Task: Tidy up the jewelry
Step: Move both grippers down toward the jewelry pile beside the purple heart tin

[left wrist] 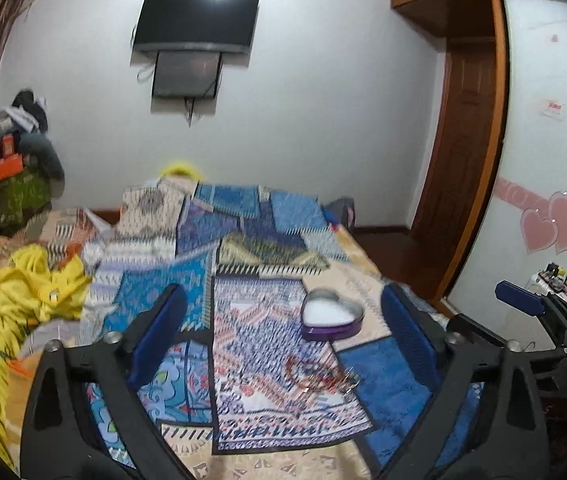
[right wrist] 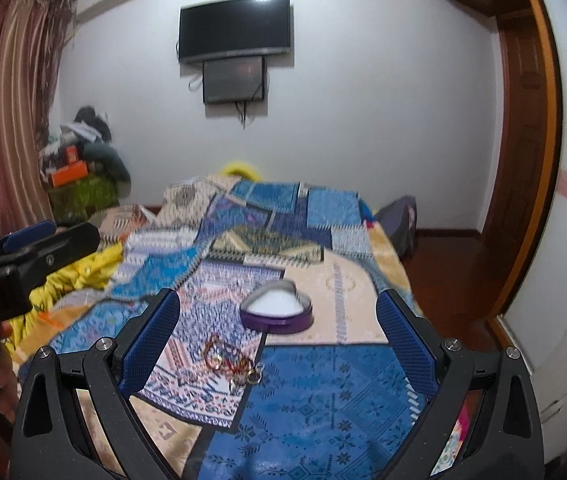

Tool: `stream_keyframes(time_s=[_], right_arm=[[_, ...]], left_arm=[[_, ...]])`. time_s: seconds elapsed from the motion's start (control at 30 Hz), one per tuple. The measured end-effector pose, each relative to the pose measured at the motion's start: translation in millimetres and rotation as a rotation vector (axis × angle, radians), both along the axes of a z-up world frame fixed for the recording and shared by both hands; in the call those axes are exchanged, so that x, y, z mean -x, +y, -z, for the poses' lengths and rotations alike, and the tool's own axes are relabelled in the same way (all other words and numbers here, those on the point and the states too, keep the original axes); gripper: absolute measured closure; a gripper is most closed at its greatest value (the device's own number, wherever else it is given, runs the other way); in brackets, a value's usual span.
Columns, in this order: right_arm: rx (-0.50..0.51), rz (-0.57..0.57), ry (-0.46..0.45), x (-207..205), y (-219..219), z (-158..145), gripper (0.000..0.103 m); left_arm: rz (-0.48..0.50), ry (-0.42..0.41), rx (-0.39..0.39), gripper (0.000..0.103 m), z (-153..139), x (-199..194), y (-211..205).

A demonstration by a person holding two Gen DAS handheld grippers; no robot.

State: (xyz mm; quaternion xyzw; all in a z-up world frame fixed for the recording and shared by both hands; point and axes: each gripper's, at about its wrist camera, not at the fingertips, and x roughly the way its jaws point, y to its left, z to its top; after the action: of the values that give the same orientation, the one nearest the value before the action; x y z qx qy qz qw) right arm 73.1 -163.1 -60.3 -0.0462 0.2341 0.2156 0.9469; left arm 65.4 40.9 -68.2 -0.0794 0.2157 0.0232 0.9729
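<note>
A heart-shaped purple tin (left wrist: 332, 316) with a white lining lies open on the patterned bedspread; it also shows in the right wrist view (right wrist: 278, 311). A small heap of jewelry (left wrist: 323, 376), red beaded strands and gold rings, lies just in front of it, and shows in the right wrist view (right wrist: 232, 358). My left gripper (left wrist: 283, 328) is open and empty, held above the bed with the tin and jewelry between its fingers. My right gripper (right wrist: 279, 332) is open and empty, likewise above the heap. The right gripper shows at the left view's right edge (left wrist: 523, 300); the left gripper shows at the right view's left edge (right wrist: 23, 252).
A patchwork bedspread (right wrist: 323, 400) covers the bed. Yellow clothing (left wrist: 23, 292) lies on its left side. A TV (right wrist: 235, 28) hangs on the far wall. A cluttered pile (right wrist: 79, 152) stands by the curtain; a wooden door (right wrist: 523, 140) and a wardrobe with heart stickers (left wrist: 555, 224) are right.
</note>
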Motion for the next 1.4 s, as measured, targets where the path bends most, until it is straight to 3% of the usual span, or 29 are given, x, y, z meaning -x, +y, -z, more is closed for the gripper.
stream_keyframes(time_s=[0.1, 0.3, 0.57, 0.77, 0.9, 1.4], right_arm=[[0.023, -0.024, 0.073, -11, 4, 13, 0.021], [0.045, -0.095, 0.201, -23, 6, 37, 0.049], [0.085, -0.207, 0.316, -28, 19, 66, 0.072], [0.078, -0.259, 0.409, -39, 24, 84, 0.081], [0.091, -0.258, 0.429, -45, 29, 93, 0.082], [0.121, -0.242, 0.439, -57, 36, 107, 0.082]], left_arm=[[0.003, 0.084, 0.021, 0.021, 21, -14, 11], [0.064, 0.252, 0.104, 0.052, 65, -38, 24], [0.167, 0.359, 0.087, 0.065, 98, -46, 6], [0.231, 0.414, 0.066, 0.074, 115, -49, -8], [0.267, 0.445, 0.078, 0.082, 124, -52, -11], [0.306, 0.494, 0.081, 0.083, 142, -69, -19]])
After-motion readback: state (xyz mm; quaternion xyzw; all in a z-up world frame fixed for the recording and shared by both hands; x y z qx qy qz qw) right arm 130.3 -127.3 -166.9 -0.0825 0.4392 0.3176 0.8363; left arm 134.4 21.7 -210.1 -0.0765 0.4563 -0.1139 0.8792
